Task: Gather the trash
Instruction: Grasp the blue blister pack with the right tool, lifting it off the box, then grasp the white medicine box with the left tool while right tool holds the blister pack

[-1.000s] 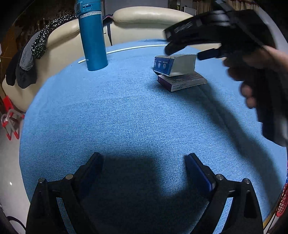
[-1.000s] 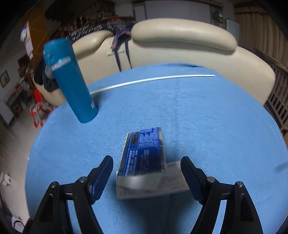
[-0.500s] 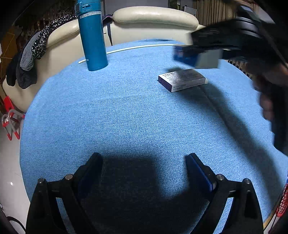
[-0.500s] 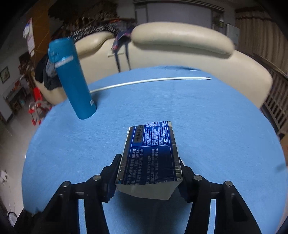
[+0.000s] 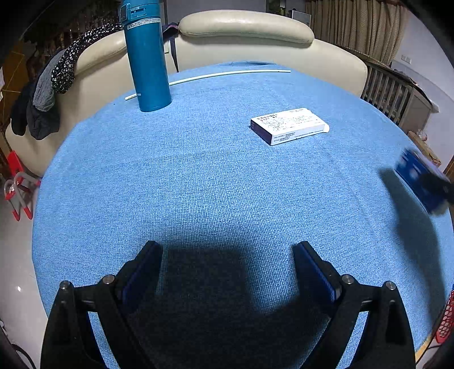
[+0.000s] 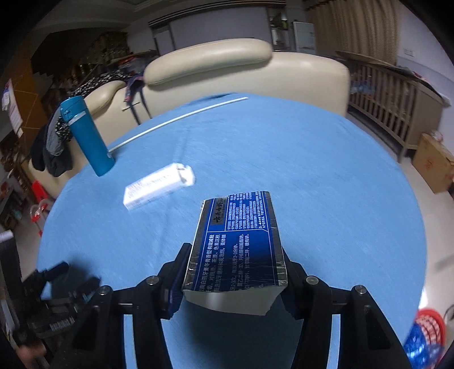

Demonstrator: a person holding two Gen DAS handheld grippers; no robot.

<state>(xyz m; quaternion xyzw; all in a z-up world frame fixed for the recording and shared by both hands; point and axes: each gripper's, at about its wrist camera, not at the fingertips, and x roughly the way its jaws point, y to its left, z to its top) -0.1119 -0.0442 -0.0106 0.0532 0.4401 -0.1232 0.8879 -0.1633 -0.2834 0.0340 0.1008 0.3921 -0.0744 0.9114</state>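
Right gripper (image 6: 235, 269) is clamped on the dark blue box (image 6: 238, 247), lifted off the table (image 5: 212, 184); white box (image 5: 289, 125) lies at one o'clock, uncollected; left gripper (image 5: 227, 269) hovers, fingers apart, empty.

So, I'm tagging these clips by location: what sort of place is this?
Most likely a home living room: a cream leather sofa with clothes draped over it stands behind the blue-covered round table, and curtains hang along the far wall.
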